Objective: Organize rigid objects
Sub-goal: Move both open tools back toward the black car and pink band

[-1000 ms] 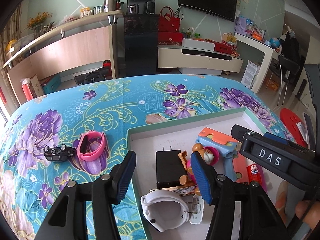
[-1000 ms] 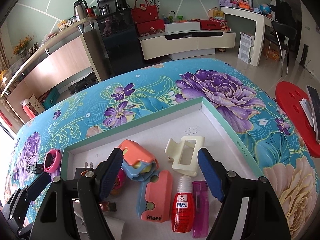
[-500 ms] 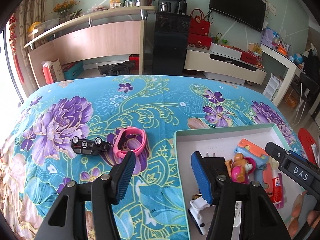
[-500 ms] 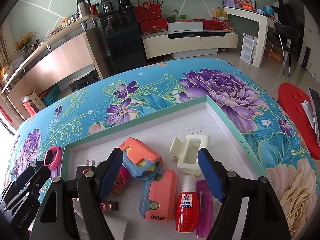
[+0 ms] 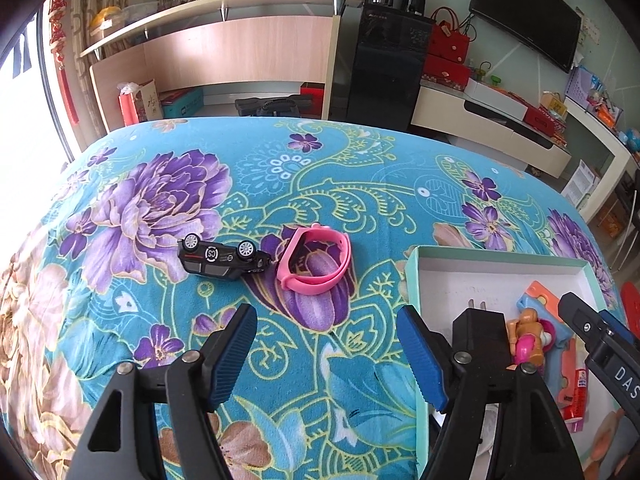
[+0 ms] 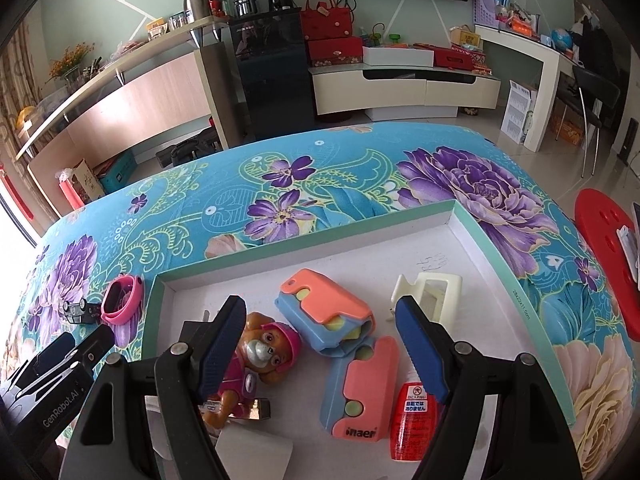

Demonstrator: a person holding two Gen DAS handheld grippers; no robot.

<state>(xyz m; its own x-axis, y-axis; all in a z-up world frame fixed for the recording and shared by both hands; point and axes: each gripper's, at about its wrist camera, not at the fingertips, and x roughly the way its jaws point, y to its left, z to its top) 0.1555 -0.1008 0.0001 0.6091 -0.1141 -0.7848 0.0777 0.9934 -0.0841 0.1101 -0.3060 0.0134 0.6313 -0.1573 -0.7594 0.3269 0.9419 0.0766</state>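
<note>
While both claws gape empty, one car (image 5: 221,258) and one wristband (image 5: 316,261) lie outside.

Turquoise bedspread (image 5: 360,184) patterned with purple flowers. Glossy black toy car (image 5: 221,258), left; pink rubber wristband (image 5: 316,260) beside it. Mint-green-rimmed white cardboard tray (image 6: 492,240), right, holding two orange-and-blue plastic cases (image 6: 326,312), cream hair clip (image 6: 436,292), red bottle (image 6: 412,424).

left tool (image 5: 327,354) now off the tray (image 5: 496,269), jaws wider, empty
</note>
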